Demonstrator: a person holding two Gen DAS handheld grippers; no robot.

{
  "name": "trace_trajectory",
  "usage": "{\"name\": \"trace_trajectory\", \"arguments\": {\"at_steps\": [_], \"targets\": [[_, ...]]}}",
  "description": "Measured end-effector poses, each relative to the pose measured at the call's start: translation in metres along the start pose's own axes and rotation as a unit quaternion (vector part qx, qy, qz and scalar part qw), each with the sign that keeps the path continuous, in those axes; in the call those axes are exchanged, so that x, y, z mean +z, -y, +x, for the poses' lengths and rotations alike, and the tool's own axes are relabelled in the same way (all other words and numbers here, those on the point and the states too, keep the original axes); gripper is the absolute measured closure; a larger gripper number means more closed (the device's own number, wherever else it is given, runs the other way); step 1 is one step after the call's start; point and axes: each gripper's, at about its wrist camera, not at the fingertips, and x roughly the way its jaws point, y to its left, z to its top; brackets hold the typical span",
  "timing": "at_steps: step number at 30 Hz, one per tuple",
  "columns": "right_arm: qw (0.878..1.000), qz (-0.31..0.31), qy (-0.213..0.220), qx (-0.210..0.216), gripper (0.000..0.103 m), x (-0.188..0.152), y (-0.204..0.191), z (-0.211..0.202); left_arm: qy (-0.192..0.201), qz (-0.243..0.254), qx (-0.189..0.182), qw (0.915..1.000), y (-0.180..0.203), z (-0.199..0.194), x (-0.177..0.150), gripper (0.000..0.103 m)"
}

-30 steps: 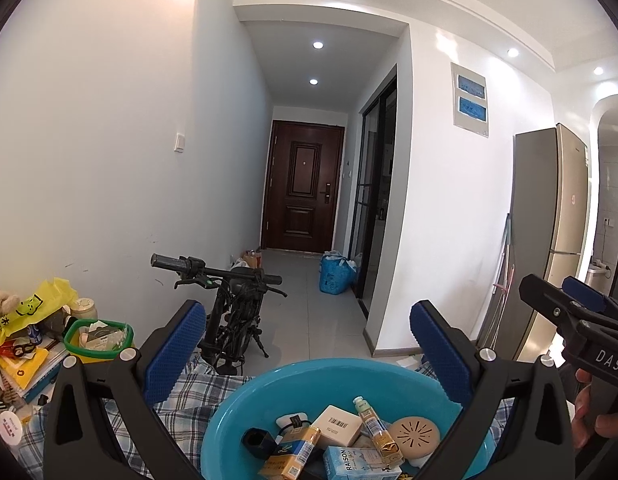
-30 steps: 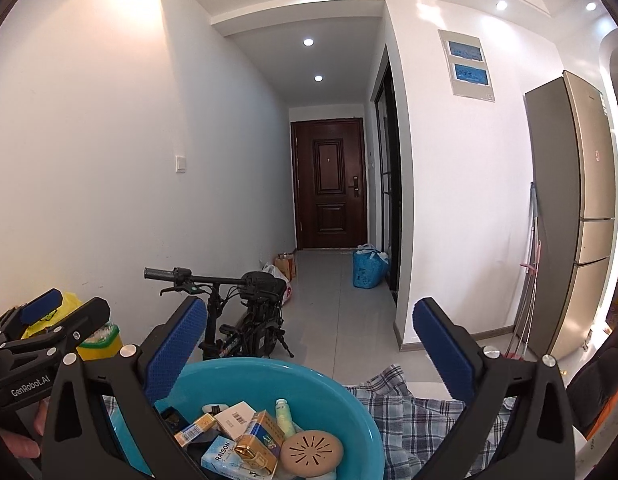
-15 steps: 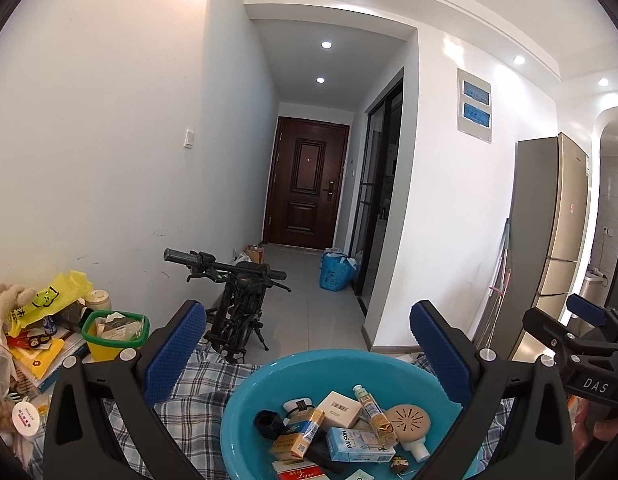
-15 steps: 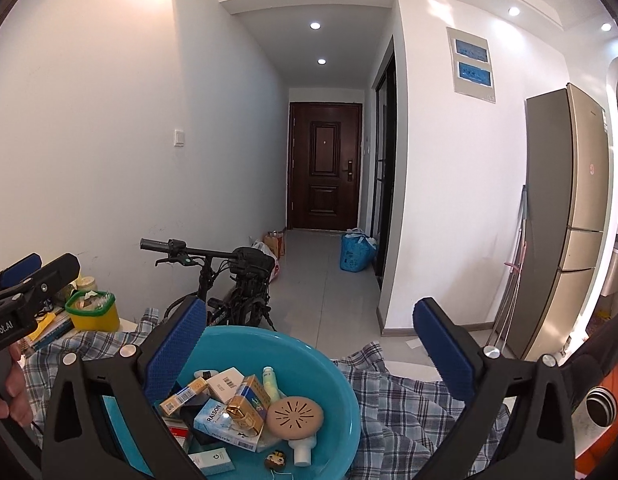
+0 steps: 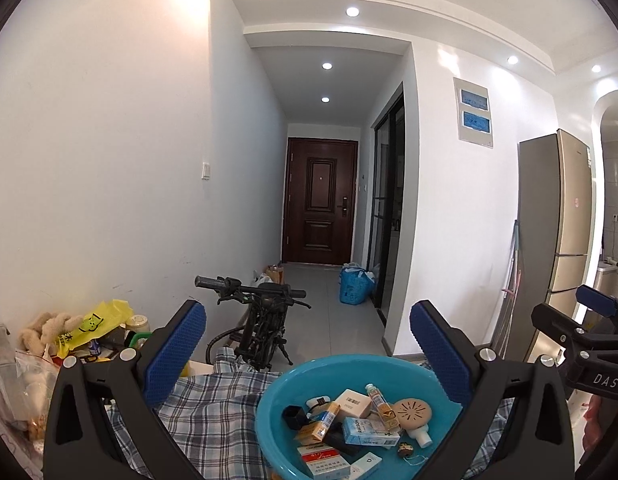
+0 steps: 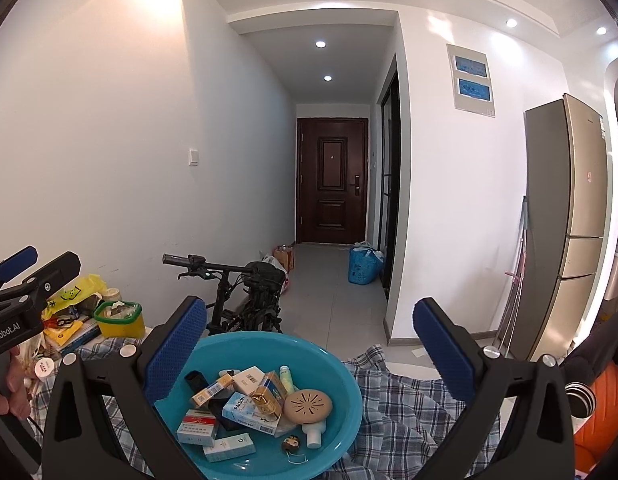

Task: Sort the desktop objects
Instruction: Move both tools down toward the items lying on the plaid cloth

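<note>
A blue plastic basin (image 5: 277, 396) (image 6: 341, 372) sits on a plaid cloth and holds several small boxes, a tube, a tan round disc (image 5: 413, 413) (image 6: 307, 405) and a white bottle. My left gripper (image 5: 307, 346) is open and empty, held above and behind the basin's left side. My right gripper (image 6: 309, 344) is open and empty, above the basin. The right gripper also shows at the right edge of the left wrist view (image 5: 577, 344). The left gripper shows at the left edge of the right wrist view (image 6: 25, 292).
The plaid cloth (image 5: 213, 404) (image 6: 409, 400) covers the table. A clutter pile with a yellow bag (image 5: 89, 326), a green-rimmed yellow tub (image 6: 119, 318) and books lies at the left. A black bike (image 5: 265, 320) stands beyond the table. A fridge (image 6: 565, 224) stands right.
Both grippers have risen and pulled back, so the basin and its contents show more fully and lower in each view. Both stay open and empty.
</note>
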Motion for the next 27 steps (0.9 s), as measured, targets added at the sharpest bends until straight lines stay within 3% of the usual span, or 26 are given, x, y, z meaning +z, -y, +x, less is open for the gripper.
{"name": "trace_trajectory", "arguments": {"at_steps": [14, 27], "targets": [[1.000, -0.002, 0.018, 0.003, 0.000, -0.001, -0.002, -0.043, 0.000, 0.017, -0.022, 0.9996, 0.011, -0.046, 0.001, 0.000], [0.999, 0.028, -0.026, 0.015, 0.000, -0.070, 0.000, -0.060, -0.063, 0.025, -0.031, 0.9972, 0.020, -0.061, -0.074, 0.000]]}}
